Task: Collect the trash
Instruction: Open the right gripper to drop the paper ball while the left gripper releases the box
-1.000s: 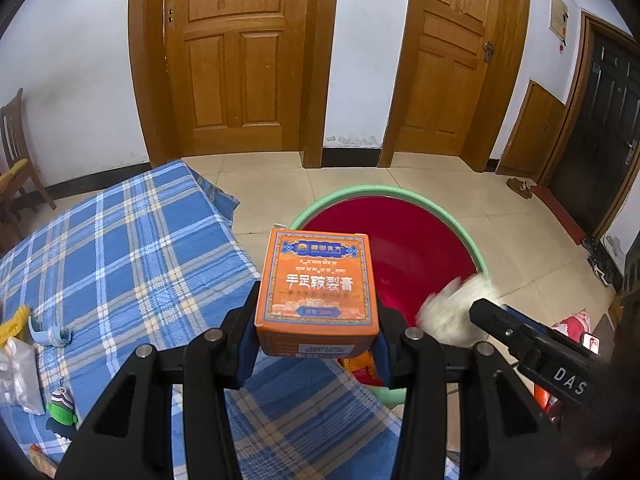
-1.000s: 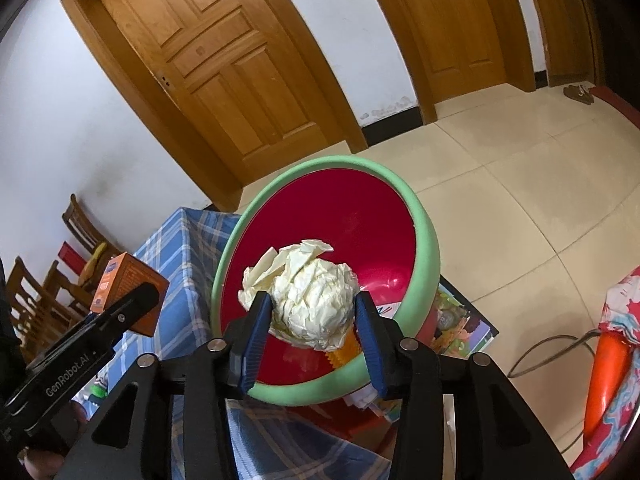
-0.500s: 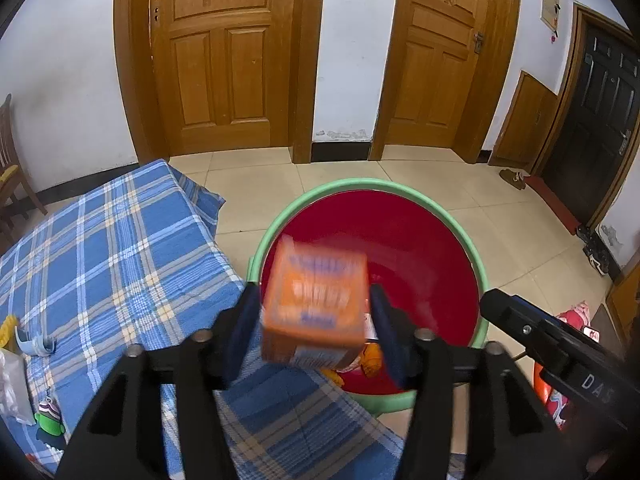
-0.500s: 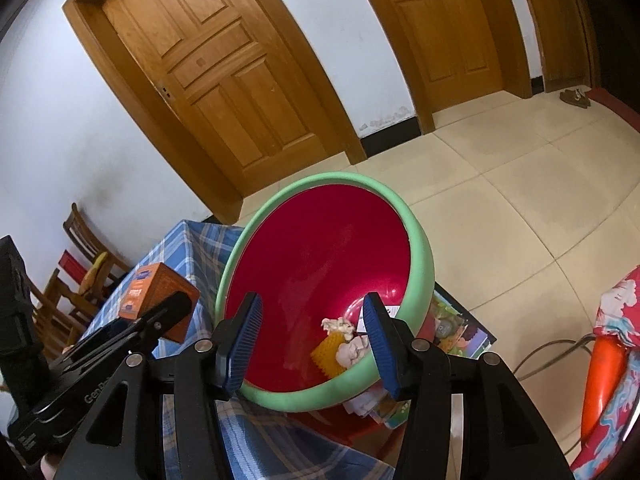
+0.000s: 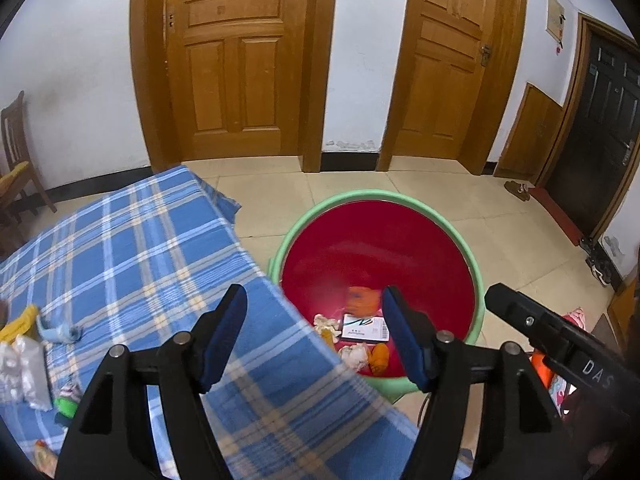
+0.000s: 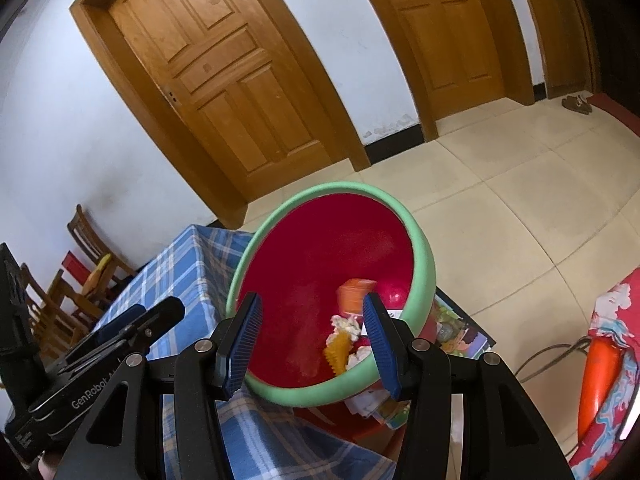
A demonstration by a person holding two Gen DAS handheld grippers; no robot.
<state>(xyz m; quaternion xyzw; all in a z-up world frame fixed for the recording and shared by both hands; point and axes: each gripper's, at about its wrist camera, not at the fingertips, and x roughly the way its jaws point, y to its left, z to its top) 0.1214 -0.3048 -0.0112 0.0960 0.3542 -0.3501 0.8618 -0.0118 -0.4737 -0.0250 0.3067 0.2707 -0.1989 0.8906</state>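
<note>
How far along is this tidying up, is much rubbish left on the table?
Done: the orange box and crumpled paper lie in the red bin. In hand: nothing; the left gripper is opening, the right gripper is open. Left: scraps on the checked tablecloth.

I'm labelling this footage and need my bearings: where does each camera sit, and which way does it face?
Left wrist: on the left gripper, angled down over the plaid tablecloth at the red basin; jaws opening, nothing between.
Right wrist: on the right gripper, facing the basin from its right; jaws apart, nothing between.
Shared: basin, orange box, doors.
</note>
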